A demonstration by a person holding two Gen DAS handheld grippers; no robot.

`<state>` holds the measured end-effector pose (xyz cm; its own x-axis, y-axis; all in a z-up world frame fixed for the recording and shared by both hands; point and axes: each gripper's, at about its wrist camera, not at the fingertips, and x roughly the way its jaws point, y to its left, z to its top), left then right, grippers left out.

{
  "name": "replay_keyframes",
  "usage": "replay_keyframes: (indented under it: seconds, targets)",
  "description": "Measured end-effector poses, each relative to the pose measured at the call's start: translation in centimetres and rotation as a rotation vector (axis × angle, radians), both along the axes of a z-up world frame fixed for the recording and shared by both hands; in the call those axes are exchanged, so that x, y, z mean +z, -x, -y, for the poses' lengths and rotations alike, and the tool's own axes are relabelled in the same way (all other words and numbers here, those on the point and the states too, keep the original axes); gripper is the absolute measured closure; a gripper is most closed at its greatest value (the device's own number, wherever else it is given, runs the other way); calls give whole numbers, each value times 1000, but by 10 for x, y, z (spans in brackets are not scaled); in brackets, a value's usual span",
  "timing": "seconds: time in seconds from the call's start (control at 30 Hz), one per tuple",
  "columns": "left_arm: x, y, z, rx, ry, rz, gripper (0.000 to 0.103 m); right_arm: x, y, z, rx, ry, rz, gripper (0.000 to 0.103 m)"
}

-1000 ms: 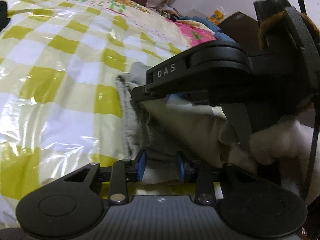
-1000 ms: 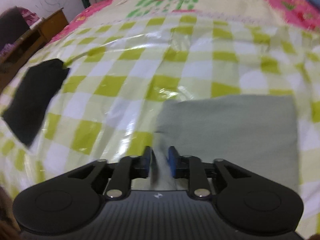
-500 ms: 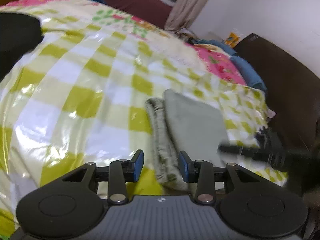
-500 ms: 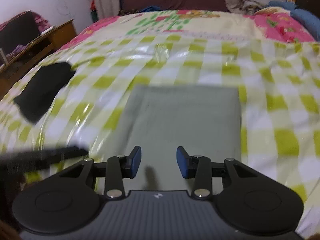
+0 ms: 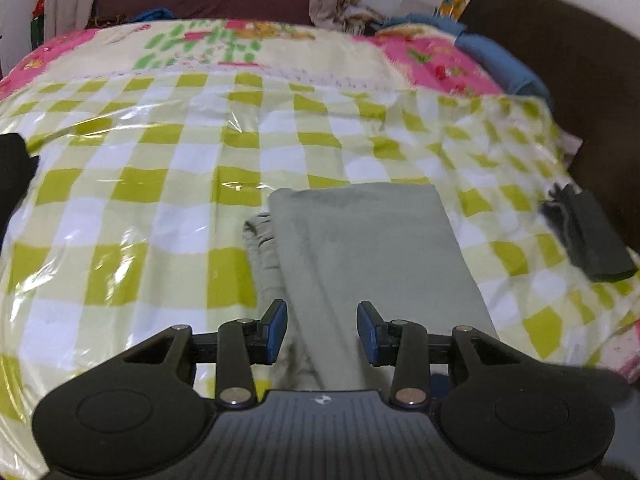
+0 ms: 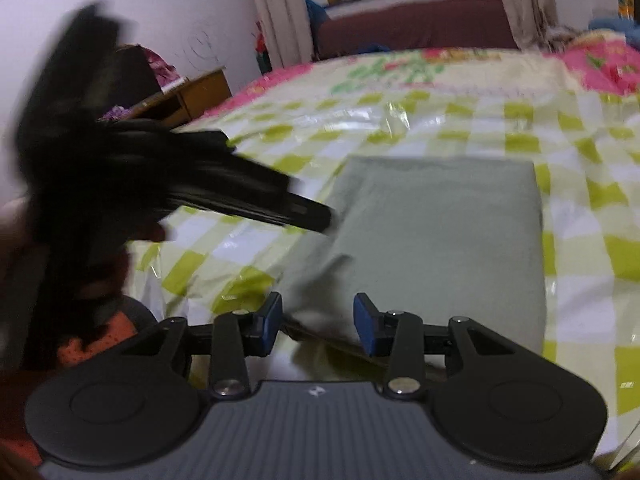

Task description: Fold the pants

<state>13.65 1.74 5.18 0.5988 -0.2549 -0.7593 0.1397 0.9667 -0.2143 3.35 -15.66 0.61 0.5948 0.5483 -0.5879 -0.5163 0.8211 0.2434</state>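
Pants (image 5: pixel 372 248): grey, folded into a rectangle, lying on the checked bed (image 5: pixel 160 184) at 12 o'clock from both our grippers. Left gripper (image 5: pixel 322 332), right gripper (image 6: pixel 318 322): fingers wide, holding nothing. Folding looks finished; next we judge only tidying or withdrawal.

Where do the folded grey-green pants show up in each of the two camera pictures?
Left wrist view: the pants lie at centre, running down between the open left tool.
Right wrist view: the pants lie right of centre, above the open right tool.
Shared landmark: the yellow-checked bed cover beneath them.
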Motion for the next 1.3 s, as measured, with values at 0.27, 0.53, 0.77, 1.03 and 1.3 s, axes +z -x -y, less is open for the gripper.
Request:
replay_keyframes:
  seconds: [0.27, 0.53, 0.77, 1.03, 1.3]
  targets:
    - [-18, -38, 0, 112, 1, -49, 51, -8, -18, -15, 10, 77, 34, 53]
    - [-35, -58, 8, 41, -85, -2, 72, -30, -24, -25, 9, 160, -6, 98]
    - [-25, -65, 5, 26, -81, 52, 81, -17, -28, -31, 49, 66, -32, 102]
    - [-46, -81, 5, 38, -163, 19, 79, -30, -35, -33, 76, 30, -92, 98]
    - [-24, -63, -1, 71, -233, 61, 73, -14, -28, 24, -76, -70, -3, 95]
